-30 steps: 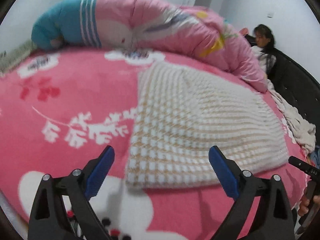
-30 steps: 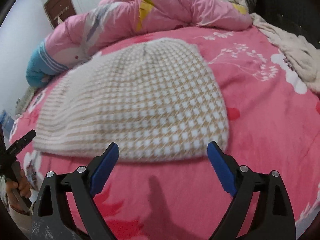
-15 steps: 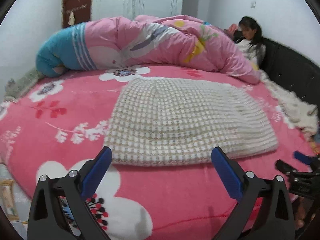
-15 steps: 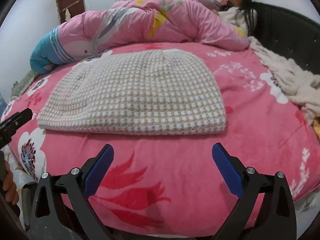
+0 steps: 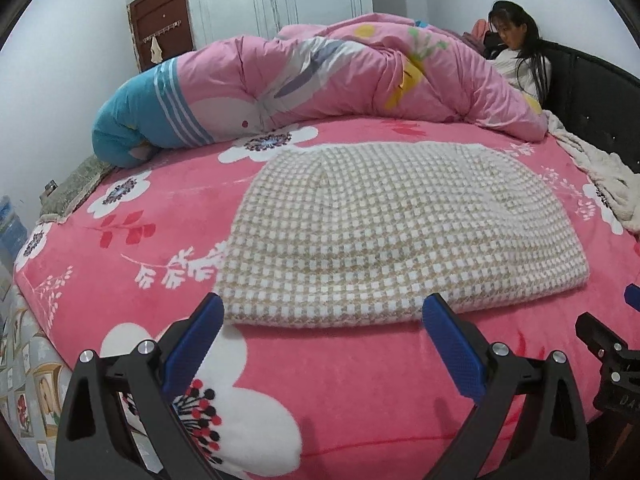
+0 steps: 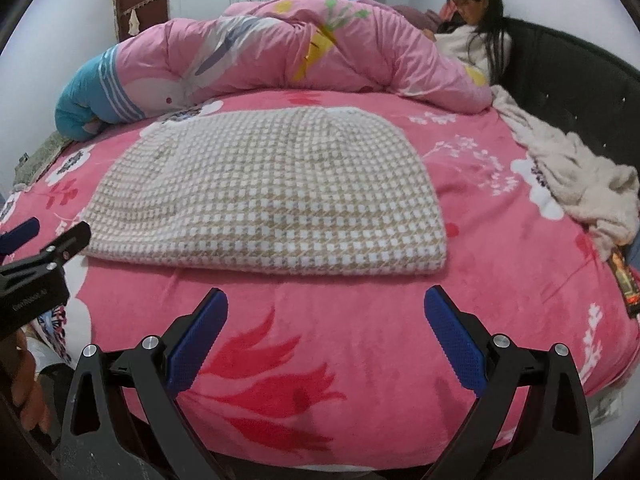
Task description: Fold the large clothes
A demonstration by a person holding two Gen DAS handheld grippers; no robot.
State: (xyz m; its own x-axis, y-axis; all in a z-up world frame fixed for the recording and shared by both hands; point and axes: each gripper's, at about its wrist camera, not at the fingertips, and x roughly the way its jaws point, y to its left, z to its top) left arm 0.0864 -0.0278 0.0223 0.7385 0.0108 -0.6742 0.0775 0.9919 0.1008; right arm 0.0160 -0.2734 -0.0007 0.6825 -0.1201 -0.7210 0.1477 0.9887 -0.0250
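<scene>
A folded beige-and-white checked garment (image 5: 392, 236) (image 6: 272, 196) lies flat on the pink flowered bed cover (image 5: 160, 240) (image 6: 500, 280). My left gripper (image 5: 322, 322) hangs open just in front of the garment's near edge, with nothing between its blue pads. My right gripper (image 6: 326, 318) is open too, a short way back from the near edge, over bare cover. The other gripper shows at each view's side: the right one (image 5: 612, 356), the left one (image 6: 40, 256) with a hand under it.
A rolled pink and blue quilt (image 5: 304, 84) (image 6: 260, 52) lies along the far side. A person (image 5: 516, 52) (image 6: 476, 28) sits against the dark headboard (image 6: 580, 92). A cream fleece blanket (image 6: 572, 176) and a snack wrapper (image 6: 624, 280) lie at the right.
Both grippers have pulled back and lifted away from the folded garment, so it looks smaller and farther off. Both stay open. The garment has not moved.
</scene>
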